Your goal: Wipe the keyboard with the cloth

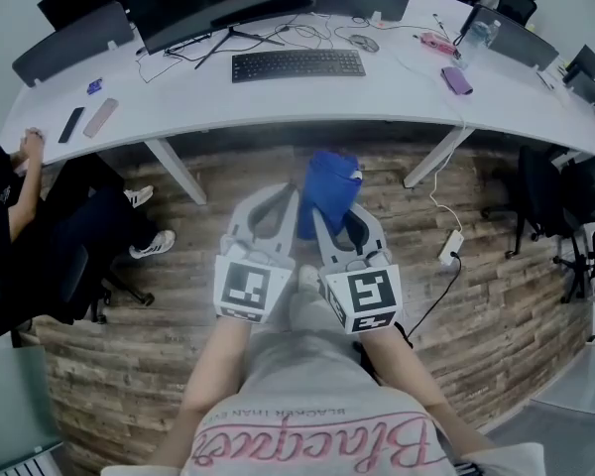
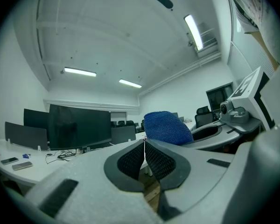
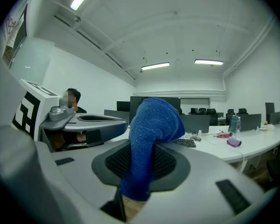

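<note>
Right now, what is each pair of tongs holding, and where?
Right tongs clamp the blue cloth near one end; left tongs are shut on nothing.

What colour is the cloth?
Blue. The cloth shows best in the right gripper view, pinched between the jaws.

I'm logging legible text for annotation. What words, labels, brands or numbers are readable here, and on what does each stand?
"Bla...": large pink script on the person's shirt, seen upside down; the remaining letters are unsure.
Small line of print next to that script: too blurred to read.
Keyboard key legends: too small to read.
Marker cubes: black-and-white square patterns only, no letters or numbers.
</note>
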Demonstrator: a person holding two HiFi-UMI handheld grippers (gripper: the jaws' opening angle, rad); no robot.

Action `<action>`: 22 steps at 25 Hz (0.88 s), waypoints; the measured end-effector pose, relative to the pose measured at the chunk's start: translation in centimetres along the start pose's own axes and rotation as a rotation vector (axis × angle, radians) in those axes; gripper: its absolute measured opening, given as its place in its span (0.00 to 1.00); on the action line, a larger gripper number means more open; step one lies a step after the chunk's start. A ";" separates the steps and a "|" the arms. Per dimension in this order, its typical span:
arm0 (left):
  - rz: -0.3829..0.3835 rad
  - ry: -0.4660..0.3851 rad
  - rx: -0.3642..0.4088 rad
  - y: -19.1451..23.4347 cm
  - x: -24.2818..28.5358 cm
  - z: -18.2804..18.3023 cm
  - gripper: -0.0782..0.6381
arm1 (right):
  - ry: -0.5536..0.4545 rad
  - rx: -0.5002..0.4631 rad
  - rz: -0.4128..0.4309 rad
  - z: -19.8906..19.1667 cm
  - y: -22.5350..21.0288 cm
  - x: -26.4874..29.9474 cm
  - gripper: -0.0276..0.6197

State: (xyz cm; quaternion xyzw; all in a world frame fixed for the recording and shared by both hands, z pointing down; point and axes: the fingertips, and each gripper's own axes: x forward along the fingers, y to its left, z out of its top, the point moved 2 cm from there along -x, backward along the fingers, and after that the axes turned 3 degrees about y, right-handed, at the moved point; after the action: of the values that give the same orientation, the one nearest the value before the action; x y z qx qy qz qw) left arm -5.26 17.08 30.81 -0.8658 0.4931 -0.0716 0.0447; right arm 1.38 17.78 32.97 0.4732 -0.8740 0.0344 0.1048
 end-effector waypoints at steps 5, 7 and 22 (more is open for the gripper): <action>0.028 0.005 -0.004 2.0 5.2 0.3 0.12 | 0.004 -0.003 0.035 0.8 -3.7 4.2 0.18; 0.039 0.014 -0.005 2.6 7.4 0.4 0.12 | 0.009 0.001 0.047 1.0 -5.3 5.7 0.18; 0.142 0.047 -0.002 6.6 17.8 0.0 0.12 | 0.006 0.000 0.149 2.7 -13.8 14.6 0.18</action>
State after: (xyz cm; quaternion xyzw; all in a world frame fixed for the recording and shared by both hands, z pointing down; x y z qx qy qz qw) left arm -1.90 -1.62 31.26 -0.8267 0.5545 -0.0881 0.0374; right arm 4.77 -2.21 32.97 0.4068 -0.9065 0.0432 0.1046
